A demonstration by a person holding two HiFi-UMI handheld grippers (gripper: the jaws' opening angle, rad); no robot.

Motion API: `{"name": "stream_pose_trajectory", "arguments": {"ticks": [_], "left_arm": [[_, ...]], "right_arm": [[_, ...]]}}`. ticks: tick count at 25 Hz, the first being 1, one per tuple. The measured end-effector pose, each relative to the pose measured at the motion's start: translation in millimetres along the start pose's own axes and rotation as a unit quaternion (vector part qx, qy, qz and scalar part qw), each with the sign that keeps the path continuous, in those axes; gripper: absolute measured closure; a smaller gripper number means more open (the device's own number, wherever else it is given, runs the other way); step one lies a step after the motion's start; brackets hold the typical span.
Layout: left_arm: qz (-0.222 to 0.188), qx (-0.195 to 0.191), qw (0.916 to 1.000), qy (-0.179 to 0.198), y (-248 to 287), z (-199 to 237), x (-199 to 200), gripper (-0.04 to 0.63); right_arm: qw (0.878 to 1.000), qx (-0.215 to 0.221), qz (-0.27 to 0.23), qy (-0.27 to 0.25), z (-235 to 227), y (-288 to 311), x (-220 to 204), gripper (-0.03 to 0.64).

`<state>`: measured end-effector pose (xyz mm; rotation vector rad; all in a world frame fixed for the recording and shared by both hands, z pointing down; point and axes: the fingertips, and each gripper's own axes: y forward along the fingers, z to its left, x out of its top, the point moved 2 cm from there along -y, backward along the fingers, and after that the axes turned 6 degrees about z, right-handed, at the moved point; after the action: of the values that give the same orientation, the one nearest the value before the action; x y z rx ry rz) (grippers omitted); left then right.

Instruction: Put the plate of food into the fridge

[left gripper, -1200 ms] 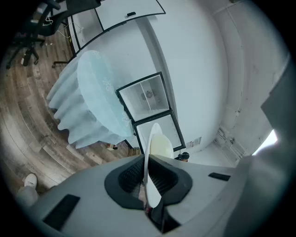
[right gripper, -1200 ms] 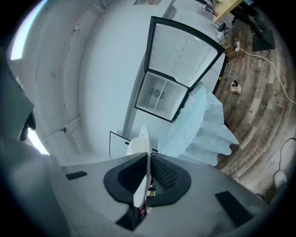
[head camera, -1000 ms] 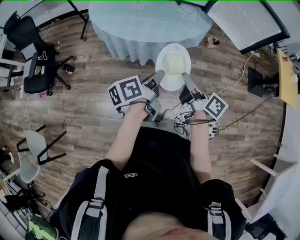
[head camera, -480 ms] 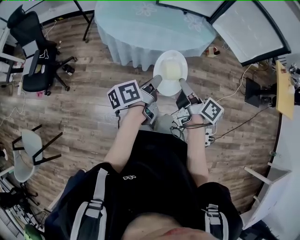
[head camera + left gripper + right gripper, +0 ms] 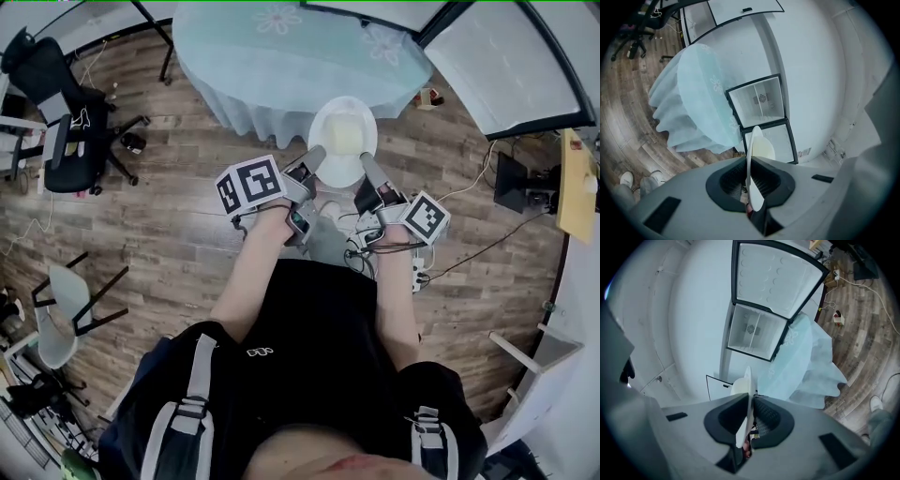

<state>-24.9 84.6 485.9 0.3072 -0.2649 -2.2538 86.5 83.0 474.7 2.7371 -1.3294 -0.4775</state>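
Note:
A white plate (image 5: 342,141) with pale yellow food is held level in front of me, above the wood floor. My left gripper (image 5: 317,155) is shut on its left rim, and my right gripper (image 5: 367,161) is shut on its right rim. In the left gripper view the plate (image 5: 757,152) stands edge-on between the black pads of the left gripper (image 5: 751,187). In the right gripper view the plate's rim (image 5: 743,427) sits the same way in the right gripper (image 5: 751,420). The small fridge (image 5: 752,331) stands open ahead, its door (image 5: 776,277) swung wide.
A round table under a pale blue cloth (image 5: 281,56) stands just beyond the plate, between me and the fridge door (image 5: 497,56). A black office chair (image 5: 56,103) is at the left, a light chair (image 5: 66,309) lower left. Cables (image 5: 469,216) and a black box (image 5: 520,183) lie at the right.
The table and the fridge door have shifted slightly in the head view as I moved. The plate stays gripped on both rims.

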Motion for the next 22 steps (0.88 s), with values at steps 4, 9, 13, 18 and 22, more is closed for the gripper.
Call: {"name": "stream_pose_trajectory", "arguments": {"ticks": [4,9,13,18,22], "left_arm": [[-0.012,-0.01,0.9997,0.016,41.4,-31.5,24.7,0.568],[-0.034,-0.024,0.9988,0.026,81.9,-69.0,48.6,0.561],[-0.046,-0.02,0.9983,0.03,99.3,-74.5,66.0,0.561],[-0.048,-0.018,0.9986,0.013,121.6,-74.1,86.5,0.555],[-0.039,-0.024,0.9988,0.018,127.4,-74.7,87.2,0.555]], "right_arm": [[1.0,0.014,-0.003,-0.019,8.1,8.8,56.1,0.581],[0.999,0.042,-0.005,-0.033,22.1,15.6,113.7,0.581],[0.998,0.058,0.0,-0.016,15.5,28.2,137.0,0.58],[0.998,0.061,0.008,0.003,8.2,46.0,158.2,0.577],[0.998,0.056,-0.007,-0.002,3.7,43.3,163.4,0.577]]}}
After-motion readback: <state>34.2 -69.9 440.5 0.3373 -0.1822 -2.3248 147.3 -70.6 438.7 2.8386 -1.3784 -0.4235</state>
